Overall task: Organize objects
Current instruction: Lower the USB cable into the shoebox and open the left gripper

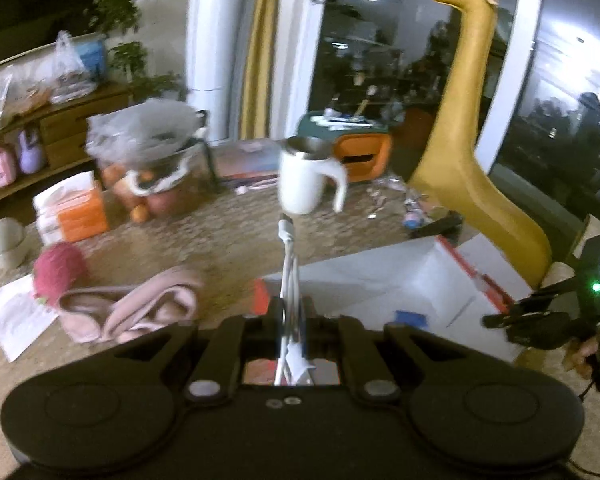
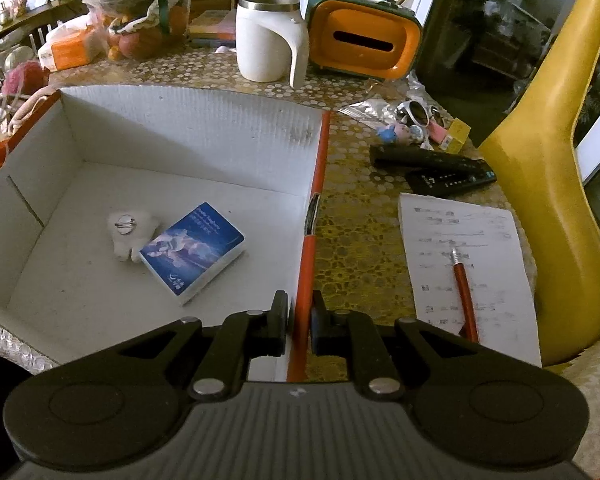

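the left gripper (image 1: 290, 312) was clenched on a bundled white cable (image 1: 288, 264), whose plug end stuck out past the fingertips, above the table and just short of the near-left corner of the box (image 1: 380, 280). the right gripper (image 2: 300, 320) was clamped on the orange right edge of the box (image 2: 314, 184), one finger inside the wall and one outside. in the box lay a blue tissue pack (image 2: 194, 252) touching a small white fluffy thing (image 2: 130, 228). beyond the far wall stood a white mug (image 2: 268, 40) and an orange holder (image 2: 360, 44). right of the box lay a sheet of paper (image 2: 496, 280) with a red pen (image 2: 466, 296), and two remotes (image 2: 440, 168) farther off.
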Tool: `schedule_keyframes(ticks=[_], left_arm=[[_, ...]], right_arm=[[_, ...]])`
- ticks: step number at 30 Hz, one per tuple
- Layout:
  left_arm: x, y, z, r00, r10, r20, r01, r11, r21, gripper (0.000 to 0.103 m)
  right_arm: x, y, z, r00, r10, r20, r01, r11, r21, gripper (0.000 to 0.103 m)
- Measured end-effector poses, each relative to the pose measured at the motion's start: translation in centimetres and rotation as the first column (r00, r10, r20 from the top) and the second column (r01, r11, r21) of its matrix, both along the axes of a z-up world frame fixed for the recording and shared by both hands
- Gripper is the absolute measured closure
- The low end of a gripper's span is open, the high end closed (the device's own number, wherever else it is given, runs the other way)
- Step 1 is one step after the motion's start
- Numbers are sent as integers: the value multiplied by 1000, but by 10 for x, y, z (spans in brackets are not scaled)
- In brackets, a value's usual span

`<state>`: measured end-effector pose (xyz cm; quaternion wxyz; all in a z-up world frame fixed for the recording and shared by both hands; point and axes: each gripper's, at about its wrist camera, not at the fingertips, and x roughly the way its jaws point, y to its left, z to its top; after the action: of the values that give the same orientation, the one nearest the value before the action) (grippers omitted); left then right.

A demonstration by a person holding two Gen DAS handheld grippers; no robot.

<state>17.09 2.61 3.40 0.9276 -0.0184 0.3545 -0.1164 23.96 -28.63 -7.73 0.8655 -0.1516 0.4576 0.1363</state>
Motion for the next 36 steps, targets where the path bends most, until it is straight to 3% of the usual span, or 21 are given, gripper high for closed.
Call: schedule_keyframes(ticks=[6, 9, 13, 17, 22, 26, 32, 36], left_arm=[[7, -44, -1, 997, -77, 4, 77, 997, 4, 97], [11, -64, -9, 995, -101, -10, 101, 994, 52, 97], [20, -87, -27, 991, -117, -62, 121, 990, 72, 97], [26, -110, -45, 991, -107, -86, 119, 980, 160, 97], [30, -138, -68, 981, -142, -131, 172, 950, 259, 97], [32, -154, -78, 981, -150, -123, 182, 929, 323, 97], [35, -171, -96, 965, -178, -191, 232, 920, 316, 97], [40, -172, -106, 958, -172, -230, 234, 932, 276, 96]], right_arm=[[0, 0, 0, 1000, 6, -3, -6, 1000, 8, 93], [0, 1, 0, 1000, 11, 0, -11, 1000, 5, 93], [-1, 2, 0, 1000, 18, -1, -18, 1000, 15, 93], [-1, 3, 0, 1000, 29, 0, -29, 999, 22, 93], [-1, 3, -1, 999, 32, 2, -32, 999, 32, 93], [-2, 3, -1, 999, 41, 5, -41, 999, 32, 93], [-3, 3, 0, 999, 47, 5, -47, 998, 36, 93], [-4, 2, 0, 999, 52, 6, -52, 998, 41, 93]])
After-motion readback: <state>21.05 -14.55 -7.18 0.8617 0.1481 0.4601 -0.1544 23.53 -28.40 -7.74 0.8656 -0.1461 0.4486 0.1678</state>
